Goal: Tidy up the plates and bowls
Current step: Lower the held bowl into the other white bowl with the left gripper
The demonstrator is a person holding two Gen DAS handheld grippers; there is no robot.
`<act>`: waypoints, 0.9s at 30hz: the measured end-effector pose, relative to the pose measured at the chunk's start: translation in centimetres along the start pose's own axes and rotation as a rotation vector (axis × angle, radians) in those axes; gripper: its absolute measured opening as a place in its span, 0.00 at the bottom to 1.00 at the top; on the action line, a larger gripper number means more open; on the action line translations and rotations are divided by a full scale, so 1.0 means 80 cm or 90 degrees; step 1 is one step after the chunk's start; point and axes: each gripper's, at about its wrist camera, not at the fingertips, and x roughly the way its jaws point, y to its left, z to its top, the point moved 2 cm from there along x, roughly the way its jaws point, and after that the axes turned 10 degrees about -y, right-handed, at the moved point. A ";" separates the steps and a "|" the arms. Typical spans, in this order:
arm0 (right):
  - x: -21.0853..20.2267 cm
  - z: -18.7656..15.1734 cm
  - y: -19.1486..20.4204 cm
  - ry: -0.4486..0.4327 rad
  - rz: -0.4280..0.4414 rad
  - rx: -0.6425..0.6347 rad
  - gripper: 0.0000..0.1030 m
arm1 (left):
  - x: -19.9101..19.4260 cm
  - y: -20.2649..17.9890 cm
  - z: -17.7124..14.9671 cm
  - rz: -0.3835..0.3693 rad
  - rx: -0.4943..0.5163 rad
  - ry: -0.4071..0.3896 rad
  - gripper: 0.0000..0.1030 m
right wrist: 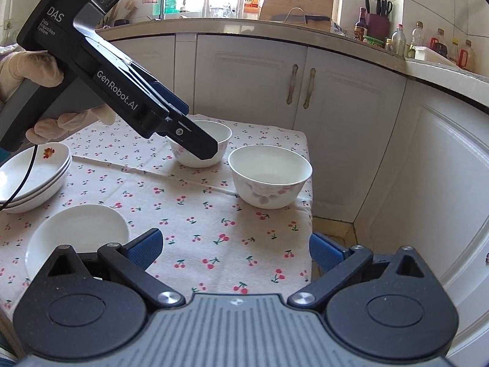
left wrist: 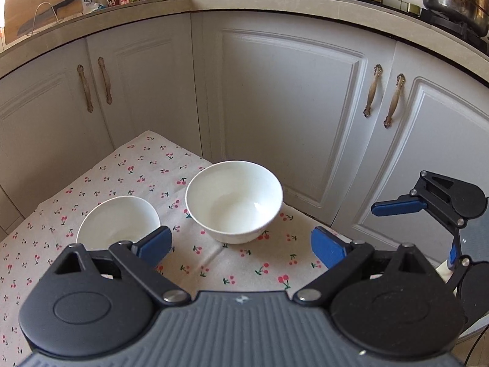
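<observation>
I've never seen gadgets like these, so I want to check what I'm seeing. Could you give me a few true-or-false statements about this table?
1. Two bowls stand upright on the cherry-print cloth: the far bowl and the near bowl. True.
2. The near bowl holds soup. False: it looks empty.
3. The plates on the left are stacked. True.
4. The right gripper clamps the single plate. False: open, holding nothing.
</observation>
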 end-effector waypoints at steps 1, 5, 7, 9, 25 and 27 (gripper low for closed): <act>0.007 -0.001 -0.006 0.000 0.001 -0.002 1.00 | 0.009 0.003 0.003 -0.002 0.000 0.003 0.95; 0.041 -0.003 -0.030 0.004 0.010 -0.001 1.00 | 0.042 0.008 0.013 -0.005 0.016 0.013 0.94; 0.057 -0.002 -0.039 0.001 0.012 -0.003 1.00 | 0.058 0.011 0.017 -0.004 0.021 0.020 0.94; 0.072 -0.001 -0.045 -0.001 0.019 -0.009 1.00 | 0.074 0.015 0.020 -0.004 0.018 0.026 0.94; 0.154 0.005 -0.054 -0.009 0.044 -0.049 1.00 | 0.147 0.038 0.018 -0.016 -0.016 0.080 0.84; 0.157 0.006 -0.054 -0.009 0.043 -0.051 0.99 | 0.148 0.039 0.017 -0.021 -0.018 0.082 0.83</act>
